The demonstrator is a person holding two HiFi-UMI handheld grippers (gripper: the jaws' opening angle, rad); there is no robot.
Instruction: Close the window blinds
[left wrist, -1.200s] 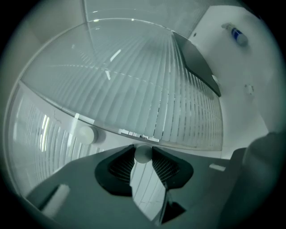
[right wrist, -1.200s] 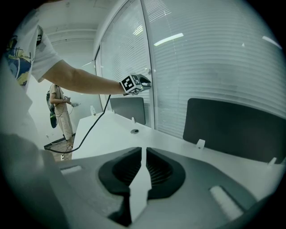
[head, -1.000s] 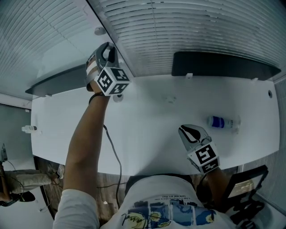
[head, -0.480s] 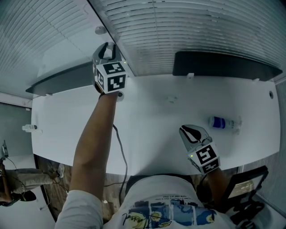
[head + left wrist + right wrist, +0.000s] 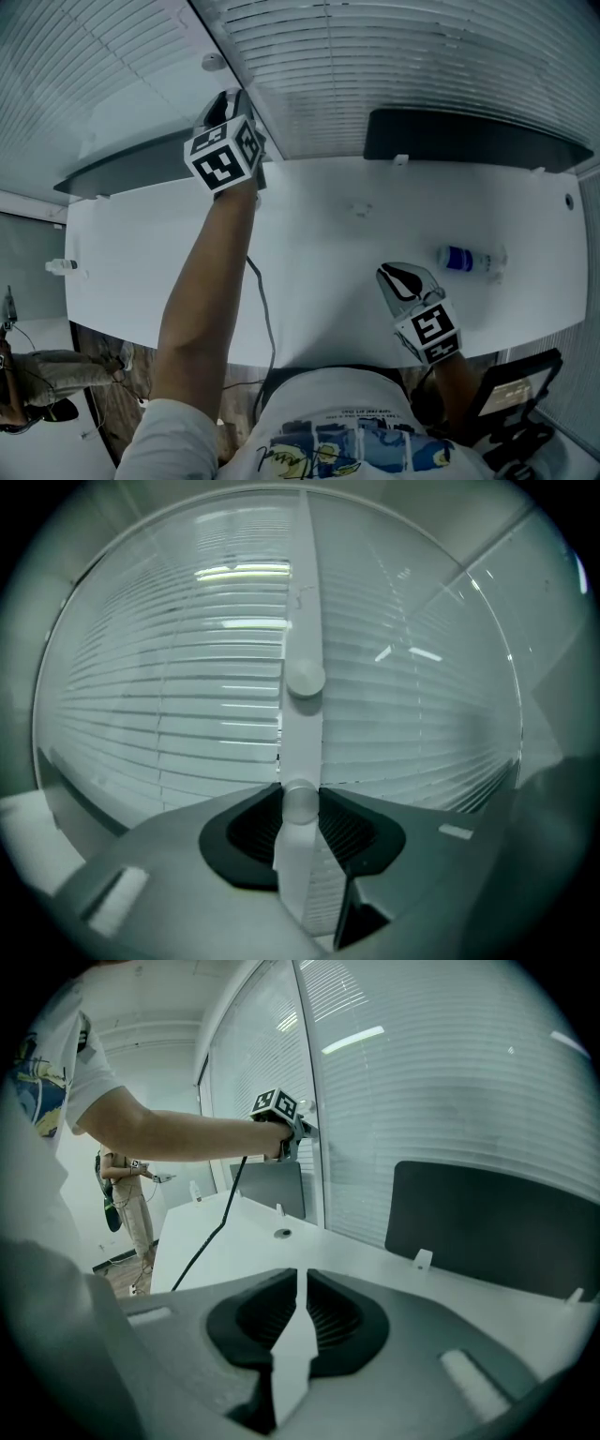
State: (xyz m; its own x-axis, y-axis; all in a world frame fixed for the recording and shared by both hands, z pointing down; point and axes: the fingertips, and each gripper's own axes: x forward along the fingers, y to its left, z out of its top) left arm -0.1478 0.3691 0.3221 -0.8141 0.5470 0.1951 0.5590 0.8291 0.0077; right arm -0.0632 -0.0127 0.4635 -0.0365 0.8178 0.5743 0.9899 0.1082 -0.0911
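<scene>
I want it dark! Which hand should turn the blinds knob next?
Left. The left gripper grips the knob; the right gripper hangs shut over the desk, far from it.

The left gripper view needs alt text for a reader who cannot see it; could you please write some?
The left gripper is closed on a small round white knob on a white vertical post between two windows. A second knob sits higher on the post, and pale horizontal blinds fill the glass on both sides.
</scene>
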